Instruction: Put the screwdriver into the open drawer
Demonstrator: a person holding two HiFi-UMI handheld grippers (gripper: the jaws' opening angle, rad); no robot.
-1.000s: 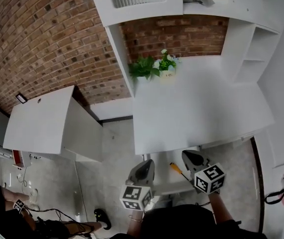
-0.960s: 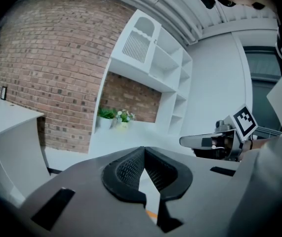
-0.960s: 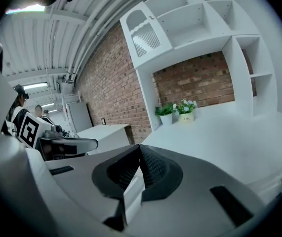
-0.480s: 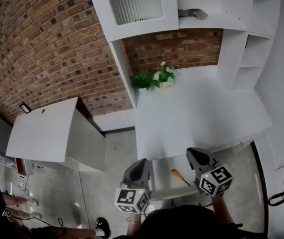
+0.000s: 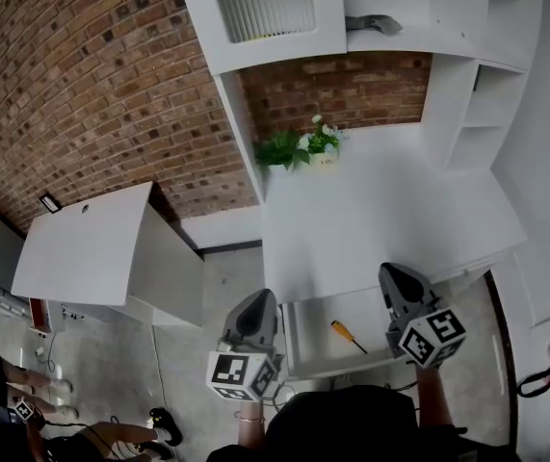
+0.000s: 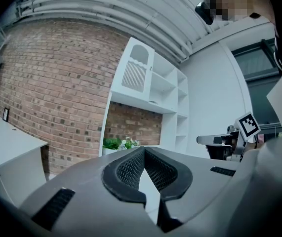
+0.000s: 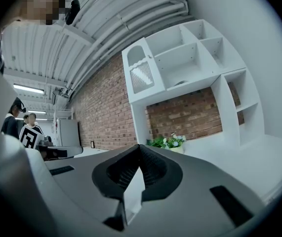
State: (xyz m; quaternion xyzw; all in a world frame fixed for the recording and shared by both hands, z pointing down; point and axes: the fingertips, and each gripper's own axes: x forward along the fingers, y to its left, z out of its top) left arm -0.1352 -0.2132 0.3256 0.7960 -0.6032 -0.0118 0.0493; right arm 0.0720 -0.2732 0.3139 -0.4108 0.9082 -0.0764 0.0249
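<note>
The screwdriver (image 5: 348, 336), with a yellow handle and a dark shaft, lies on the floor of the open white drawer (image 5: 309, 346) under the desk's front edge. My left gripper (image 5: 258, 300) hangs left of the drawer, jaws shut and empty. My right gripper (image 5: 391, 273) is at the drawer's right side, above it, also shut on nothing. In the left gripper view the left gripper (image 6: 143, 150) points level at the brick wall and shelves. In the right gripper view the right gripper (image 7: 140, 147) points the same way, tips together.
The white desk (image 5: 380, 219) carries a potted plant (image 5: 300, 145) at its back left, with white shelves (image 5: 477, 114) above and to the right. A low white cabinet (image 5: 91, 248) stands to the left. People stand at the bottom left (image 5: 5, 383).
Both grippers have risen and drawn apart to either side of the drawer. The screwdriver now shows fully inside the drawer, no longer between the grippers.
</note>
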